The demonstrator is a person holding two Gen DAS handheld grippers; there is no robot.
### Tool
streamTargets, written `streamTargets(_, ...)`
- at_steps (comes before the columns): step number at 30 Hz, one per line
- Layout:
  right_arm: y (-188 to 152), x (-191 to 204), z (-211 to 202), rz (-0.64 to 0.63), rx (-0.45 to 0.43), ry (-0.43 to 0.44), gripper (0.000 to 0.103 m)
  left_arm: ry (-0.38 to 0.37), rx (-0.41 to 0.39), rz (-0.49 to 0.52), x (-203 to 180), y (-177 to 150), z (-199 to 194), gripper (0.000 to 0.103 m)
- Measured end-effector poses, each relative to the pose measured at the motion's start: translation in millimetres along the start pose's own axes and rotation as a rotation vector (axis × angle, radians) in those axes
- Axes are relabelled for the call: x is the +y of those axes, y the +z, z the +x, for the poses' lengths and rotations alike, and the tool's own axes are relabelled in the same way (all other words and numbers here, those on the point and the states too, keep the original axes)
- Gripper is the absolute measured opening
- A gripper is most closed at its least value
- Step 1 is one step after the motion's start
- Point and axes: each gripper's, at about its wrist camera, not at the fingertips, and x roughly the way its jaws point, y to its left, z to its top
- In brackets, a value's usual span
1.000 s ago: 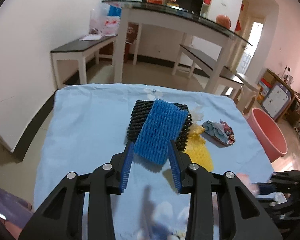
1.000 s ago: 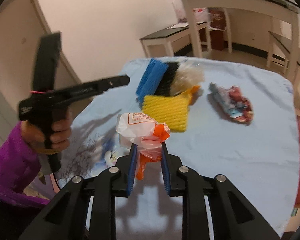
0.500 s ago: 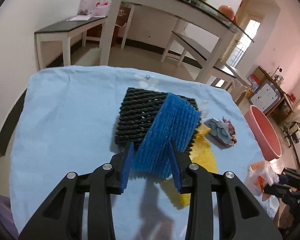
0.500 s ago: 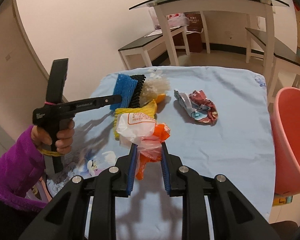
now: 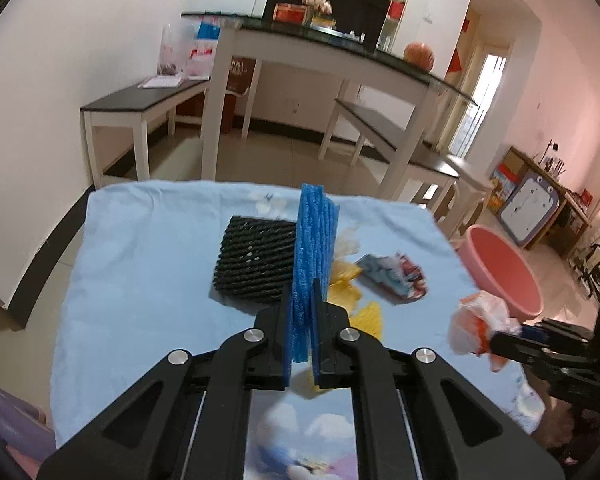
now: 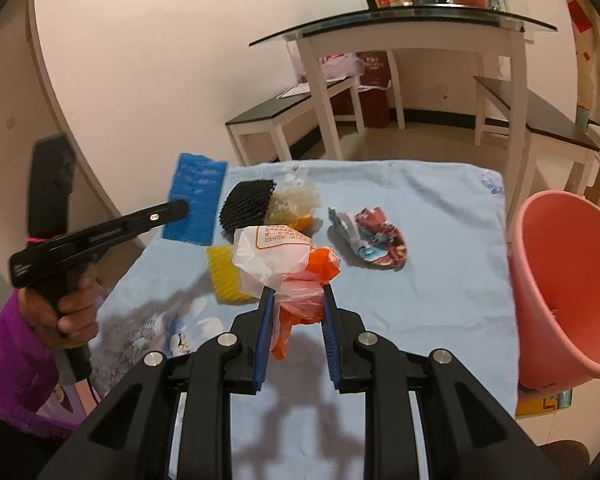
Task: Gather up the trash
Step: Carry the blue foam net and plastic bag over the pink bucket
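Blue foam netting [image 5: 315, 240], upright and raised above the light-blue tablecloth [image 5: 140, 264], is clamped in the left gripper [image 5: 302, 312]. White-and-orange plastic bag [image 6: 284, 264] is pinched in the right gripper [image 6: 296, 312]. On the cloth: black foam netting [image 5: 254, 260] at 12 o'clock from the left gripper, yellow netting [image 6: 224, 276], crumpled printed wrapper [image 6: 374, 240]; pink basin [image 6: 564, 280] at 3 o'clock beside the table.

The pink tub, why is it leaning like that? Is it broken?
The pink tub sits off the blue-clothed table's right edge, tipped with its mouth toward the table. No crack shows. What props it is hidden.
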Motion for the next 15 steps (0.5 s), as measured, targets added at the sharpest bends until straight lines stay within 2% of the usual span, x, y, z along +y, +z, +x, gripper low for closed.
streamTargets(7, 1.4, -10.6, -19.0, 0.022, -0.068, -0.041, 0.022, -0.031, -0.069, 0.019, -37.9, 5.1, -19.4, 0.007)
streamTargets(15, -1.6, -39.4, -43.3, 0.096, -0.126, -0.125, 0.022, -0.096, -0.105, 0.041, -88.0, 11.4, -14.8, 0.007)
